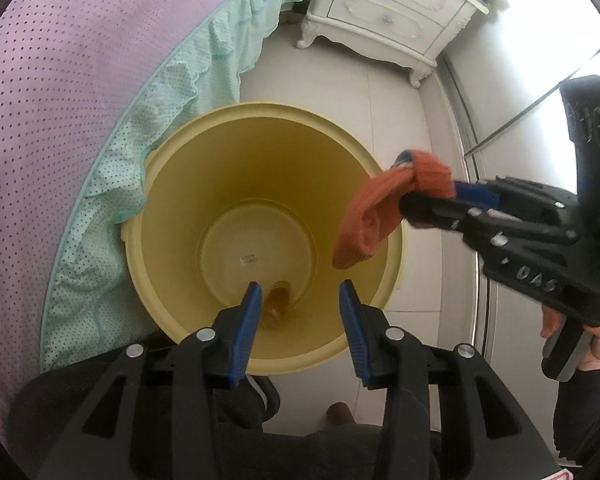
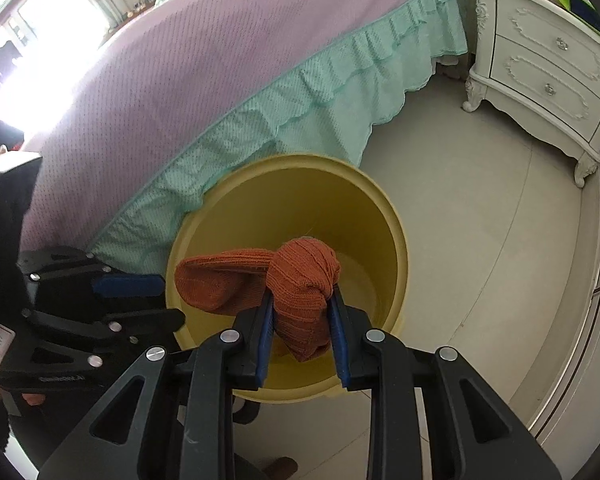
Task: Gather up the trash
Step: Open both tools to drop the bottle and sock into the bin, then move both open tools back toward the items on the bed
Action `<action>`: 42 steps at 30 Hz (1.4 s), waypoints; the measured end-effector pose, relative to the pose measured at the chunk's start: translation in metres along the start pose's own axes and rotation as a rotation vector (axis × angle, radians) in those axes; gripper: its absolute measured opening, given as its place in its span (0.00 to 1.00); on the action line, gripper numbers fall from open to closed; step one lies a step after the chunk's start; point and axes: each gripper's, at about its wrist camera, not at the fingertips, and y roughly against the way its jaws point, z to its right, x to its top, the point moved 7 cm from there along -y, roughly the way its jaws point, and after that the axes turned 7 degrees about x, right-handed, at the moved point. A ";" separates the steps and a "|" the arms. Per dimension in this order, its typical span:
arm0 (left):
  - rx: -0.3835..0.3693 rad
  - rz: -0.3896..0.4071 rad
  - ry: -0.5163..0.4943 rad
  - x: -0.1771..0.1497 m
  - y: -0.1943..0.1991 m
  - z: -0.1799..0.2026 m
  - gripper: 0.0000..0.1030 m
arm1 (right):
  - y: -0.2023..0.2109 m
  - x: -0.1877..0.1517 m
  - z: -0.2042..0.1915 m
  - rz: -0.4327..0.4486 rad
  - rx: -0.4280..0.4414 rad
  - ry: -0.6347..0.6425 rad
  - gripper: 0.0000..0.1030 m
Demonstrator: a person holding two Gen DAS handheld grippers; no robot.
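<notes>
A yellow plastic bin (image 1: 260,107) stands on the floor against the bed frill, also seen in the right wrist view (image 2: 300,160). A small amber thing (image 1: 278,300) lies on its bottom; what it is I cannot tell. My left gripper (image 1: 300,286) hangs above the bin's near rim, open, with nothing between its blue pads; from the other camera it shows at the left (image 2: 174,300). My right gripper (image 2: 302,298) is shut on an orange knitted sock (image 2: 220,280), which dangles over the bin's mouth. In the left wrist view that gripper (image 1: 420,196) reaches in from the right with the sock (image 1: 372,216).
A bed with a lilac cover (image 2: 180,60) and a mint frill (image 2: 300,100) runs along the bin's far side. A white carved nightstand (image 2: 548,76) stands beyond on pale tiles. A metal floor track (image 2: 592,300) curves along the right. A hand (image 1: 596,344) grips the right tool.
</notes>
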 end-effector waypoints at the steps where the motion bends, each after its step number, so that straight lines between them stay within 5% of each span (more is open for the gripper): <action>1: -0.001 -0.002 0.003 0.000 0.000 0.000 0.39 | -0.004 -0.002 0.000 -0.015 -0.008 0.005 0.25; 3: -0.004 -0.001 0.006 -0.001 0.000 -0.001 0.39 | -0.014 -0.007 -0.001 -0.050 -0.029 0.025 0.28; 7: -0.004 -0.001 0.007 -0.001 0.000 -0.001 0.39 | -0.026 -0.014 -0.006 -0.092 -0.080 0.090 0.52; 14: -0.008 0.004 0.008 -0.002 0.001 -0.002 0.39 | -0.009 -0.004 -0.009 -0.031 -0.060 0.079 0.52; 21: -0.002 0.065 0.023 0.001 0.018 -0.002 0.39 | 0.035 0.022 -0.030 0.150 0.036 0.095 0.51; 25: 0.055 0.182 0.069 0.002 0.057 -0.012 0.42 | 0.062 0.040 -0.058 0.282 0.094 0.147 0.62; 33: 0.232 0.434 0.238 -0.036 0.162 -0.061 0.69 | 0.096 0.065 -0.160 0.450 0.224 0.362 0.85; 42: 0.474 0.580 0.509 -0.116 0.266 -0.143 0.94 | 0.103 0.071 -0.289 0.482 0.420 0.567 0.92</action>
